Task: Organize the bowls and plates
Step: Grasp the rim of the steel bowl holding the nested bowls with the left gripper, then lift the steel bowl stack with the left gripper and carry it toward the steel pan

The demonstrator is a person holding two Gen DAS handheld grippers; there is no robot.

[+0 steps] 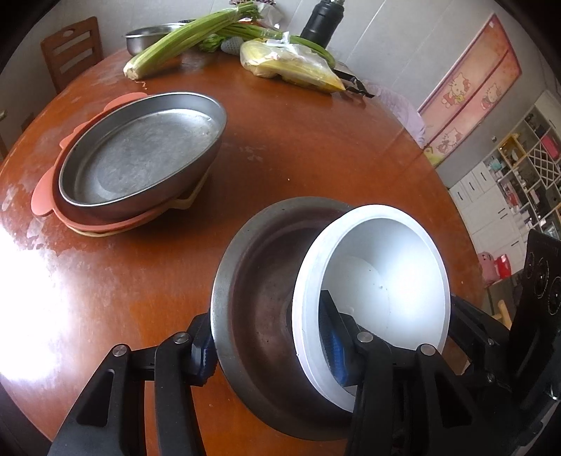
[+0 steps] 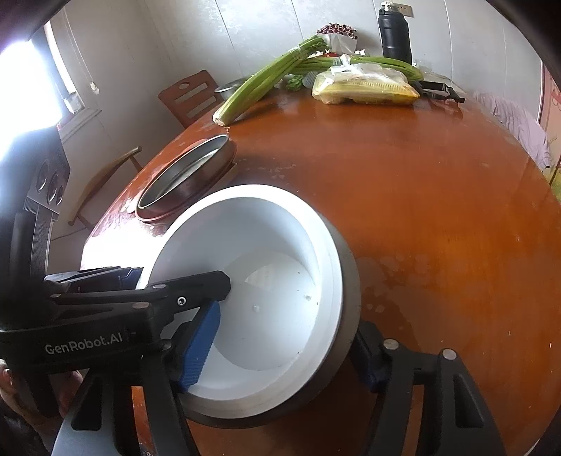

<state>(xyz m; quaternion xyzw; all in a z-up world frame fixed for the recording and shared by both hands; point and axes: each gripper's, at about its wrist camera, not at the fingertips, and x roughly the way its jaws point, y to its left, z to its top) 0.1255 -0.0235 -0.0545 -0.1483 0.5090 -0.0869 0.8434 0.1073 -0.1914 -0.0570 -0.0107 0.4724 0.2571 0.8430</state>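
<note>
Left claw [image 1: 270,350] at middling width and clamped: one finger outside the metal bowl [image 1: 252,280], blue pad inside the white bowl [image 1: 385,266], both near walls pinched between. Holds the pair tilted, mouths toward the camera, low over the table [image 1: 315,147] near its front edge.

Right claw [image 2: 284,352] also at the pair: blue pad inside the white bowl, other finger by the metal bowl's outer wall on the right. Cannot tell whether its pads press or merely rest.

White bowl nested inside the metal one, rim askew and standing proud, not seated flat. Farther left on the table, a steel plate [image 1: 140,154] stacked on a pink mat [image 1: 42,196], well apart from the bowls. At the far edge, celery [image 1: 182,38], a bag of corn [image 1: 291,66] and a black flask [image 1: 322,24].

Seems to be the nesting step: white bowl going into metal bowl, with a claw on each side. Next, probably: level the pair, let the white bowl settle fully and set the base flat on the table. Then ease both claws wide and lift the inner pads clear of the rim without dragging the white bowl out. Steel likely slippery, so a slow release advised.
</note>
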